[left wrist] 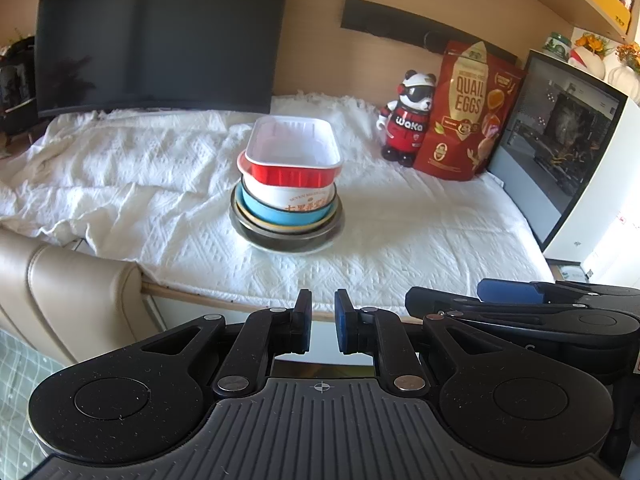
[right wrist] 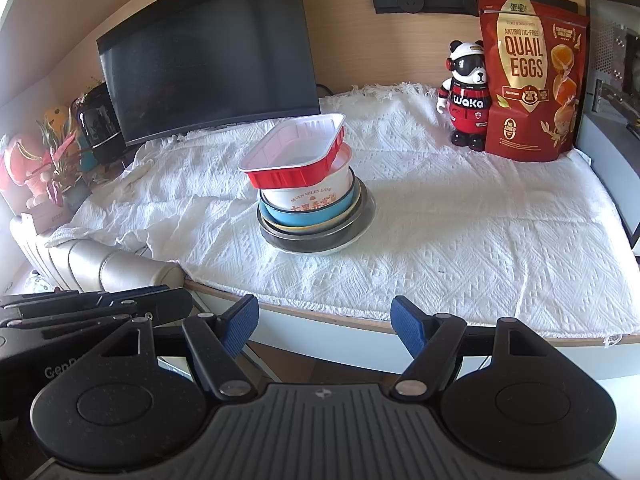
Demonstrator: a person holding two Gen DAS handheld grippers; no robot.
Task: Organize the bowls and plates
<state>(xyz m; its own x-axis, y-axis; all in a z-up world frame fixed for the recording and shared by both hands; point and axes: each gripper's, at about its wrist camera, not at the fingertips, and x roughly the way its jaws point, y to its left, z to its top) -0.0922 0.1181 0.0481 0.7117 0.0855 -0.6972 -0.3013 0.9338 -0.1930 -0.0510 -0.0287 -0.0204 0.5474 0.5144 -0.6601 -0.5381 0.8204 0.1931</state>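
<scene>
One stack of dishes stands in the middle of the white cloth. On top sits a red rectangular tray [left wrist: 294, 152] [right wrist: 296, 152] with a white inside, slightly askew. Under it are a white printed bowl [left wrist: 290, 196] [right wrist: 310, 192], a blue bowl [left wrist: 276, 214] [right wrist: 308, 216], a dark metal bowl [left wrist: 288, 240] [right wrist: 308, 242] and a white plate [left wrist: 334, 240] [right wrist: 360, 236]. My left gripper [left wrist: 323, 312] hovers off the table's front edge, shut, with nothing held. My right gripper [right wrist: 324, 320] is beside it, open and empty, well short of the stack.
A dark monitor [left wrist: 160, 36] stands at the back left. At the back right are a panda figure [left wrist: 408, 120], a red quail-egg bag [left wrist: 468, 116] and a white computer case [left wrist: 568, 152]. A beige padded chair [left wrist: 72, 296] is at the front left, and plants [right wrist: 56, 152] at the far left.
</scene>
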